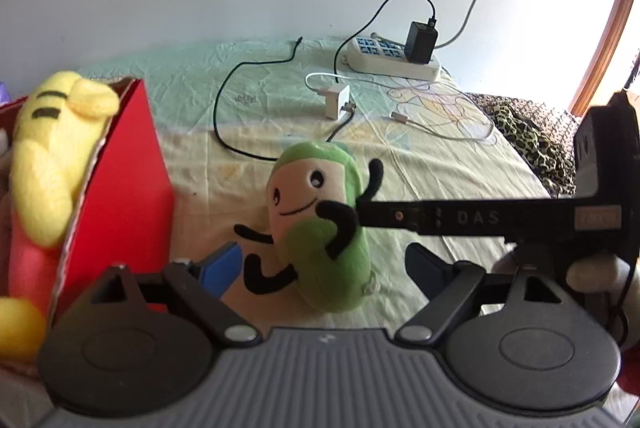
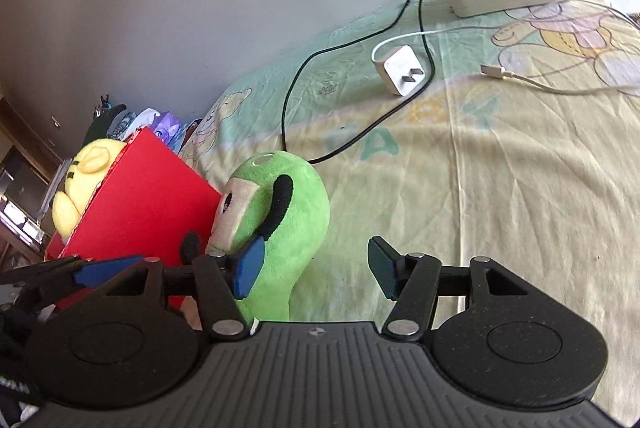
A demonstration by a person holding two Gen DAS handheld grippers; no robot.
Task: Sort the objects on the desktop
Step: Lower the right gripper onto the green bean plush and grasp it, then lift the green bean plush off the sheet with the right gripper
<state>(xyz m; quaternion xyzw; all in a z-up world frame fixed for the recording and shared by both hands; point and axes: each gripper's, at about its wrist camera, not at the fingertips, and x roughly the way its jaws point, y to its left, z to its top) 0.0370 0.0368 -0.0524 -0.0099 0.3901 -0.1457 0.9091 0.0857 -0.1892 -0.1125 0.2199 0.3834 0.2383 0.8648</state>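
Note:
A green bean plush [image 1: 320,228] with a cream face and black limbs stands on the pale sheet, just right of a red box [image 1: 132,187]. My left gripper [image 1: 322,268] is open, with one pad on each side of the plush and neither pressing it. From the right, my right gripper [image 1: 364,214] reaches in edge-on and its tip meets the plush's side. In the right wrist view the right gripper [image 2: 316,270] is open; its blue pad lies against the plush [image 2: 288,211] and its dark pad is apart from it. A yellow plush [image 1: 52,147] lies in the box.
A white power strip [image 1: 392,57] with a black adapter sits at the far edge by the wall. A white charger [image 1: 336,101], a black cable [image 1: 224,131] and a white cable [image 2: 520,77] lie on the sheet. A leopard-print cloth [image 1: 532,143] is at the right.

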